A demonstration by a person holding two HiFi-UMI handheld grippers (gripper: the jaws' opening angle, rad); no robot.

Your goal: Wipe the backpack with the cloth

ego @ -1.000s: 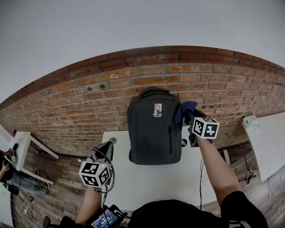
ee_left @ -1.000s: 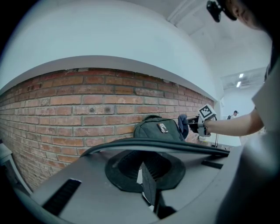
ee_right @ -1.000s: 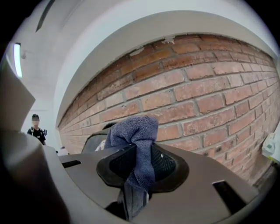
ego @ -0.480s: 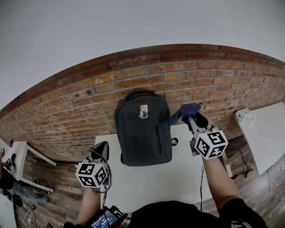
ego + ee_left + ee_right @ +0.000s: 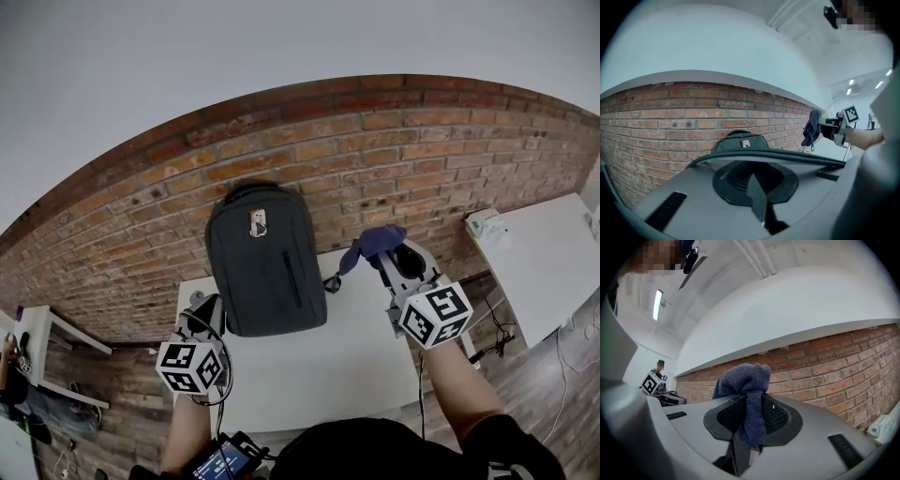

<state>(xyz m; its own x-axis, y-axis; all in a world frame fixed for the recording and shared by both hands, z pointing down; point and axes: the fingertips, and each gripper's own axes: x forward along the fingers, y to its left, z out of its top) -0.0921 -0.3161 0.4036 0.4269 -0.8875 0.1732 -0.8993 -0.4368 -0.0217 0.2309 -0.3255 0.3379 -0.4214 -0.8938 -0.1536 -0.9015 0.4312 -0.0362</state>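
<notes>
Standing upright at the far left corner of the white desk (image 5: 328, 366), the dark grey backpack (image 5: 265, 262) has its back against a red brick wall (image 5: 403, 155). A small patch sits high on its front.

The right gripper (image 5: 382, 258) is raised over the desk's far right corner. Its jaws are clamped on a blue cloth (image 5: 377, 244), which bunches above them and hangs down between them. The cloth is to the right of the backpack and clear of it.

The left gripper (image 5: 208, 307) is at the desk's left edge, just nearer than the backpack. Its jaws are pressed together with nothing between them.

Above the brick, the wall is plain white (image 5: 281, 56). The floor (image 5: 112, 412) is wooden planks. A 2nd white table (image 5: 548, 258) stands well to the right, with a pale packet (image 5: 486, 223) at its far left corner. A small white table (image 5: 47, 314) stands off to the left.
</notes>
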